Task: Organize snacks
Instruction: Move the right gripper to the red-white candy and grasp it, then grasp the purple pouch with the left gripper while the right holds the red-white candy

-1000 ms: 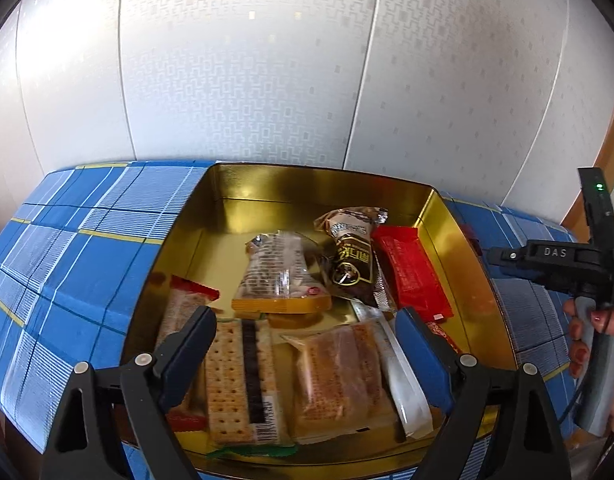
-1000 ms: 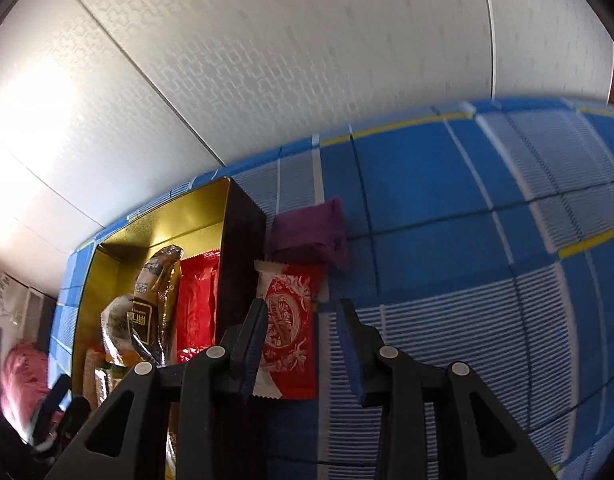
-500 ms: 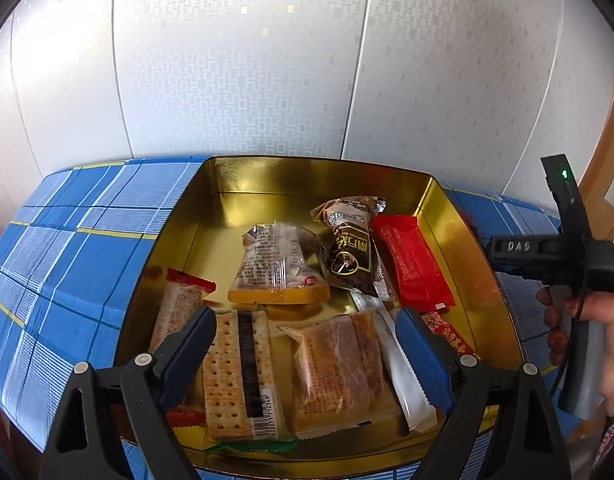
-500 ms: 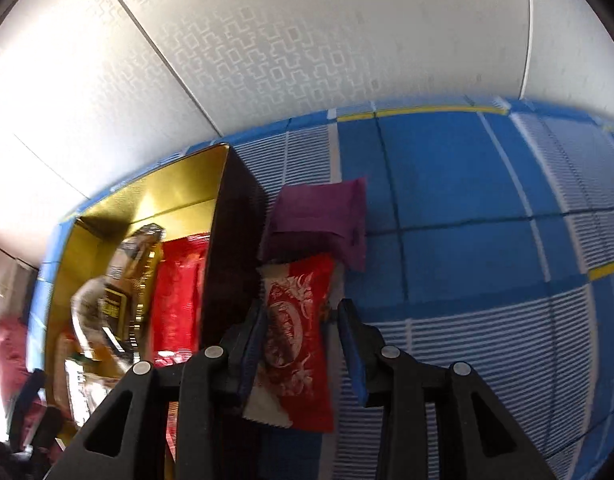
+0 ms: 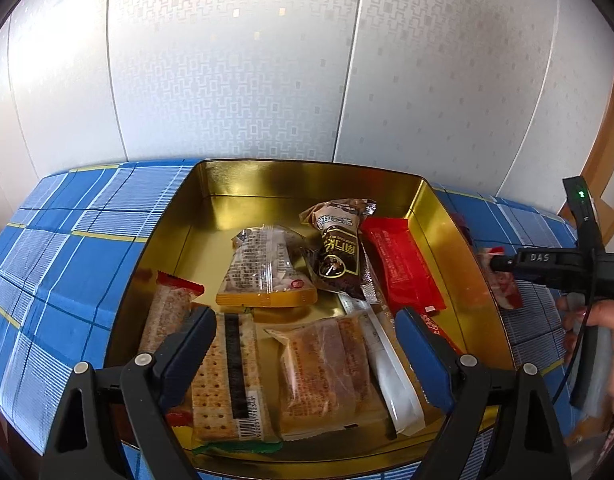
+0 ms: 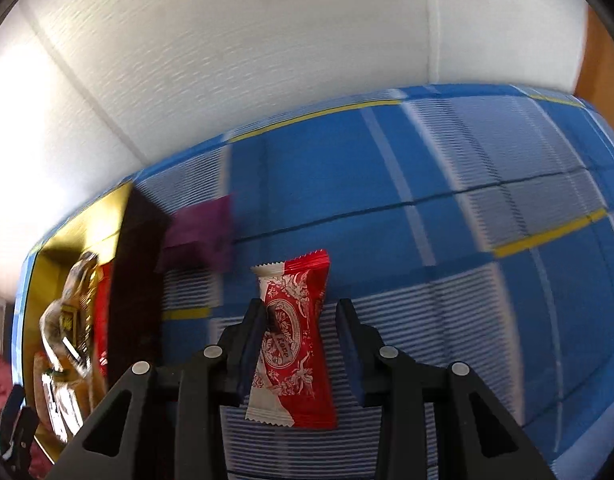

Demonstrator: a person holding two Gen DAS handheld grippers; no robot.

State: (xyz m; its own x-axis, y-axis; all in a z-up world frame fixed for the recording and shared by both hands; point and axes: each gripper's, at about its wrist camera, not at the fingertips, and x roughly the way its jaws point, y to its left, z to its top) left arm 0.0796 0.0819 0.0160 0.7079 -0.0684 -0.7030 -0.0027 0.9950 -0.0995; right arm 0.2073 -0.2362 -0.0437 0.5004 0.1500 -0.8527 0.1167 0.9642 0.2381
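A gold tin (image 5: 443, 220) on the blue checked cloth holds several wrapped snacks: a cracker pack (image 5: 231, 380), a cake pack (image 5: 323, 368), a dark bar (image 5: 339, 256) and a red bar (image 5: 403, 268). My left gripper (image 5: 303, 344) is open and empty above the tin's near end. My right gripper (image 6: 301, 336) is open, its jaws on either side of a red and white candy packet (image 6: 295, 340) lying on the cloth right of the tin (image 6: 87, 232). A purple packet (image 6: 205, 232) lies beside the tin's wall.
A white panelled wall (image 5: 307, 60) stands behind the table. The blue checked cloth (image 6: 467, 240) stretches to the right of the packets. A wooden frame (image 5: 607, 140) shows at the far right. The right gripper and hand (image 5: 579, 276) show beside the tin.
My right gripper has swung right, away from the tin wall, and the red and white packet now sits centred between its jaws. The left gripper has barely moved.
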